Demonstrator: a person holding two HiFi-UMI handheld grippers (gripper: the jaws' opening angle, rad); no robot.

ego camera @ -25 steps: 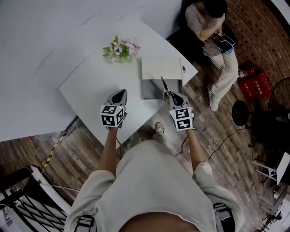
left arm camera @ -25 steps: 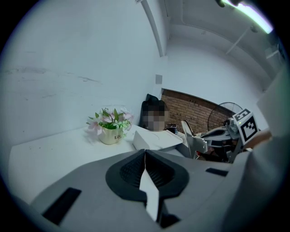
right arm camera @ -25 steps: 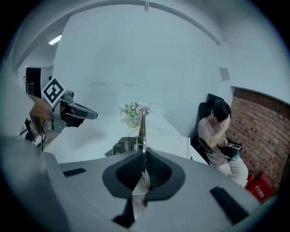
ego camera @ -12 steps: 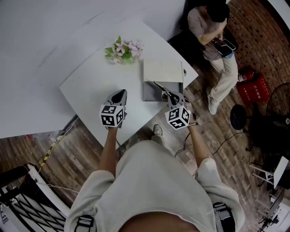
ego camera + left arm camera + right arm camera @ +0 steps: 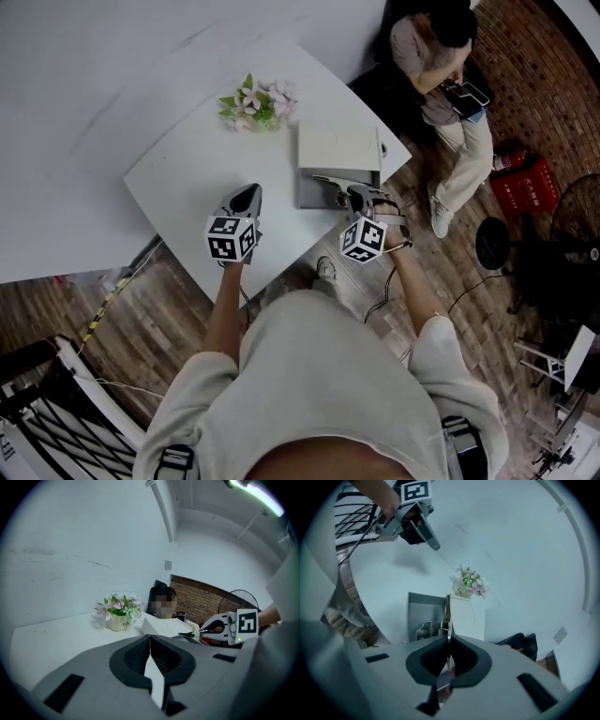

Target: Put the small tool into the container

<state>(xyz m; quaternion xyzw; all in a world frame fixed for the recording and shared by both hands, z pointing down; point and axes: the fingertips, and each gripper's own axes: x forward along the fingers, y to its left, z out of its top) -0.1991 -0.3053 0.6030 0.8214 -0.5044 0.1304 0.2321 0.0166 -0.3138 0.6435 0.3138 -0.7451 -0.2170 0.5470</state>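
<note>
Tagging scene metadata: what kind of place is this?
Likely an informal office or studio, not a factory: white table with a flower pot, brick wall, wood-look floor, a person seated nearby.

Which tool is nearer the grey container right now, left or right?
Right. The right tool hangs over the open container; the left tool is apart from it, over the table to its left.
</note>
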